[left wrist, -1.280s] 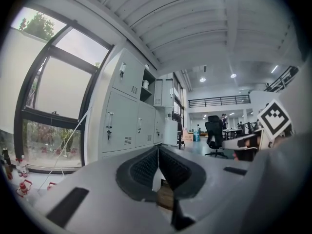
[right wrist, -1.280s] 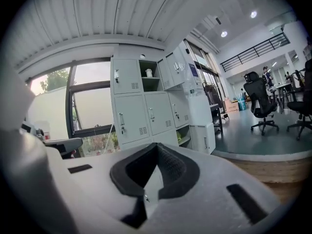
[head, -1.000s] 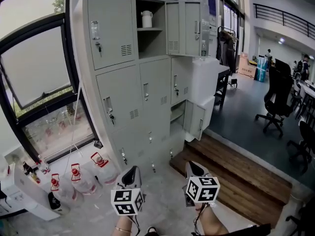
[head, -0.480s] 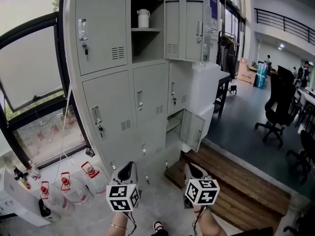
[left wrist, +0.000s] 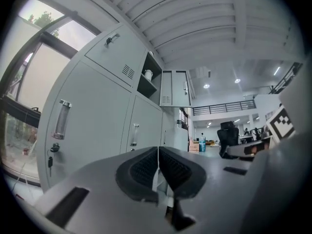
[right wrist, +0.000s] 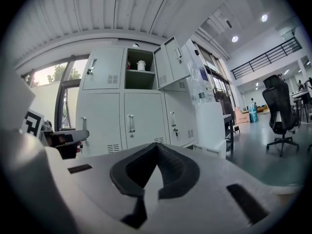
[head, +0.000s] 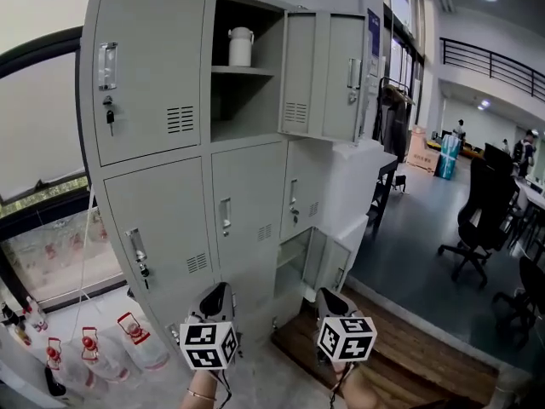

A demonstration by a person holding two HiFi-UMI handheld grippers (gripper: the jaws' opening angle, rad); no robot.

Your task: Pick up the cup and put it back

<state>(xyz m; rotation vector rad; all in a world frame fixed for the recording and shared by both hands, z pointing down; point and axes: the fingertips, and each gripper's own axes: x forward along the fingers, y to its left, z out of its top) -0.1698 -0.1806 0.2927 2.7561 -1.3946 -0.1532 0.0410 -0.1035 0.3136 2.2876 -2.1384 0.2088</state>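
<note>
Open office hall to the right: dark floor (head: 409,228), black chair (head: 477,220). Grey lockers (head: 170,194) fill the centre, with a big window (head: 43,203) to their left. Wood step (head: 409,356) near right, water jugs (head: 94,356) on the floor near left. Cup (head: 241,47) stands on the shelf in the open top locker, well apart from both grippers. Left gripper (head: 215,292) and right gripper (head: 329,296) sit low, near the lockers' base. Jaws are together on both, nothing in either.

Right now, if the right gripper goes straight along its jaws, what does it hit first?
Probably the closed locker door under the open compartment. Nothing shows between it and the right gripper, jaws shut and empty. The cup sits well above that line. Depth is unclear.
</note>
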